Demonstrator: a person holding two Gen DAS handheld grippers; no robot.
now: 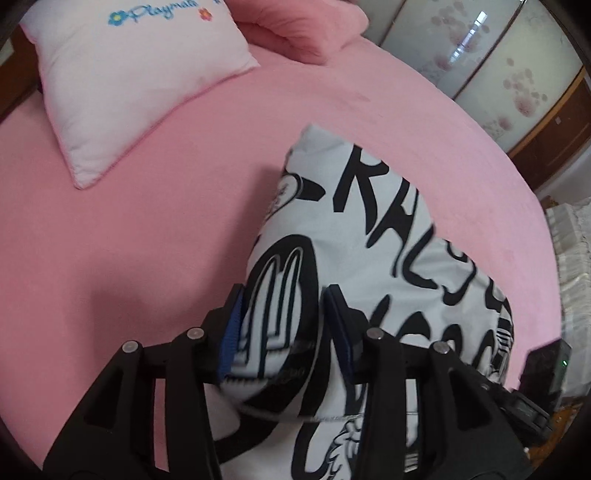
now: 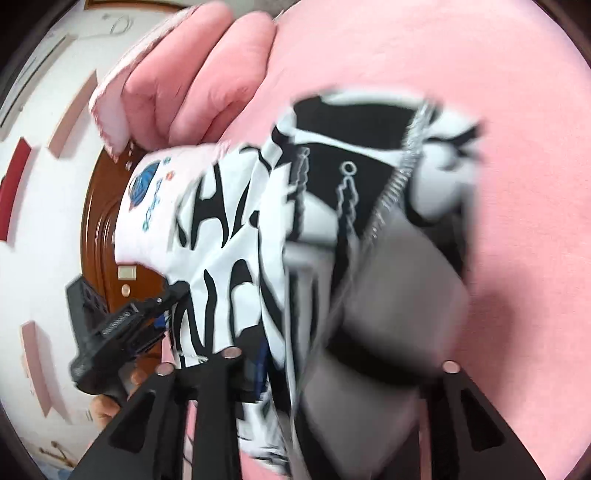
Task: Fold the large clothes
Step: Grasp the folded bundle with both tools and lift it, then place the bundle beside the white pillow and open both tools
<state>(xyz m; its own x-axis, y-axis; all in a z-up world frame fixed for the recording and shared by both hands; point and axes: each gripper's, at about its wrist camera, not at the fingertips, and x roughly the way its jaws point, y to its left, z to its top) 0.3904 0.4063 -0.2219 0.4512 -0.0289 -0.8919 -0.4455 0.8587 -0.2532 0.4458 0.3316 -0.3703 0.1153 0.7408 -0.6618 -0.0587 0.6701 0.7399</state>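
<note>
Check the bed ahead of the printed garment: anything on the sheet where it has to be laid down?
Nothing visible. The pink sheet around the garment is bare; the pillow and folded pink blanket lie apart at the far end.

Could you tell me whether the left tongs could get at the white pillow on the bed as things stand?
Probably not yet: the left tongs have the black-and-white garment bunched between their fingers. The pillow itself lies uncovered on the pink sheet with nothing before it.
</note>
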